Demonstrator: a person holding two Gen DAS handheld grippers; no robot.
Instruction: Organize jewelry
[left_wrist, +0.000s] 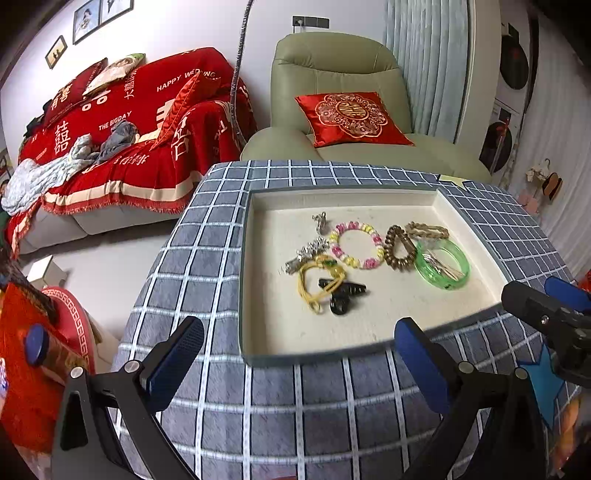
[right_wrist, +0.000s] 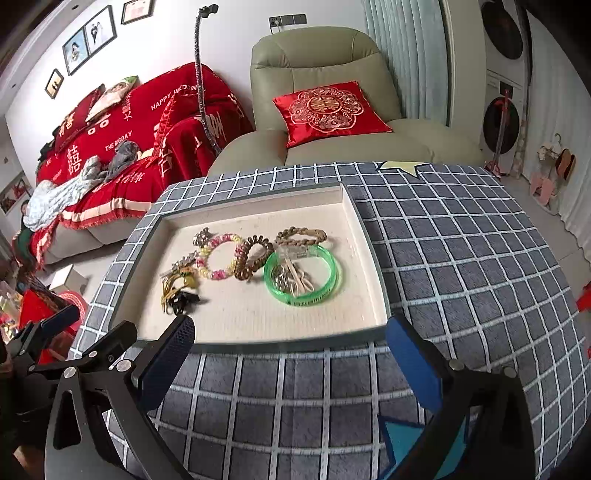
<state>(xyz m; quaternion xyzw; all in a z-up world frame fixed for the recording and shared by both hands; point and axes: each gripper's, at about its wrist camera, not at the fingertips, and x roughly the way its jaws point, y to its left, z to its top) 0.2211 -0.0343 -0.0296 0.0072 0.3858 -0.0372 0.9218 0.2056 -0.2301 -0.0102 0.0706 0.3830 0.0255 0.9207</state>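
Note:
A shallow cream tray (left_wrist: 258, 332) (right_wrist: 373, 258) lies on a table with a grey checked cloth (left_wrist: 295, 406) (right_wrist: 461, 258). In it rest a green bangle (left_wrist: 443, 264) (right_wrist: 325, 266) with small pieces inside, a pink and yellow bead bracelet (left_wrist: 356, 245) (right_wrist: 218, 254), a brown coil hair tie (left_wrist: 397, 249) (right_wrist: 251, 258), a braided band (left_wrist: 428, 230) (right_wrist: 301, 234), a yellow cord (left_wrist: 317, 284) and a black clip (left_wrist: 341, 293) (right_wrist: 181, 301). My left gripper (left_wrist: 299, 339) and my right gripper (right_wrist: 291, 339) both hover at the tray's near edge, open, with nothing between the fingers.
Behind the table stand a green armchair (left_wrist: 332, 66) with a red cushion (left_wrist: 351, 118) and a sofa under a red throw (left_wrist: 129, 129). The right gripper's black frame (left_wrist: 546, 325) shows at the right of the left wrist view. Red boxes (left_wrist: 29, 369) sit left of the table.

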